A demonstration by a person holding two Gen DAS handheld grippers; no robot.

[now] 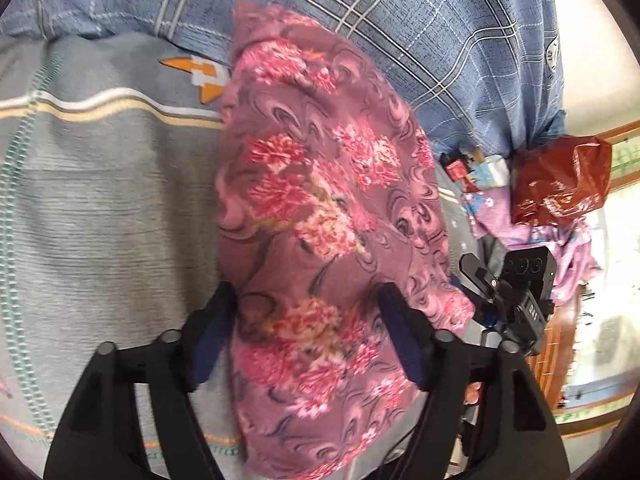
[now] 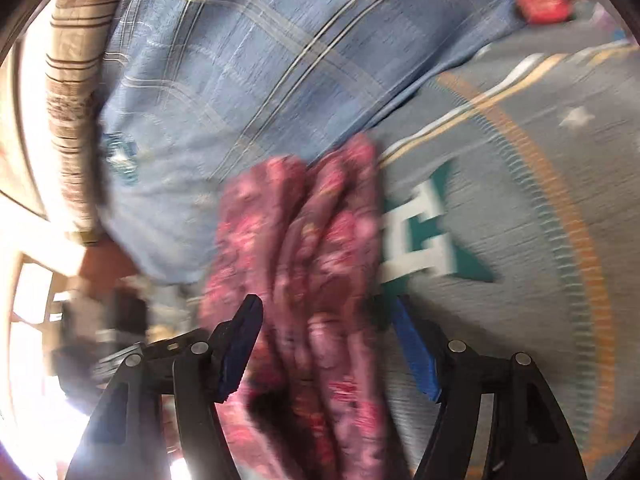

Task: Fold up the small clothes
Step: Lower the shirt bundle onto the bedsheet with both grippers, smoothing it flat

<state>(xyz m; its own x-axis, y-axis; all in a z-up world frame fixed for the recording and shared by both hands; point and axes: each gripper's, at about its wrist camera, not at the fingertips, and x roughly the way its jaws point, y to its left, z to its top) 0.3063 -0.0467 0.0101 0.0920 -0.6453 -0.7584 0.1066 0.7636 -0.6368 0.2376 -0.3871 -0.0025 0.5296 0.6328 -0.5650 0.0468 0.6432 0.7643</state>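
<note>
Both grippers' spread jaws astride floral garment (image 1: 320, 216).

both claws angled downward, left claw (image 1: 308, 320) and right claw (image 2: 326, 332) spread wide.

A: Where are the cameras sitting?
B: One on each gripper, looking steeply down, very close.
A: What are both seeing?
B: The pink floral cloth (image 1: 320, 216) (image 2: 304, 264) lying on a grey mat (image 1: 100, 200) (image 2: 520, 240).

Grey mat (image 2: 520, 208): large white block letter on teal, blurred, perhaps "E". Nothing else legible.
</note>
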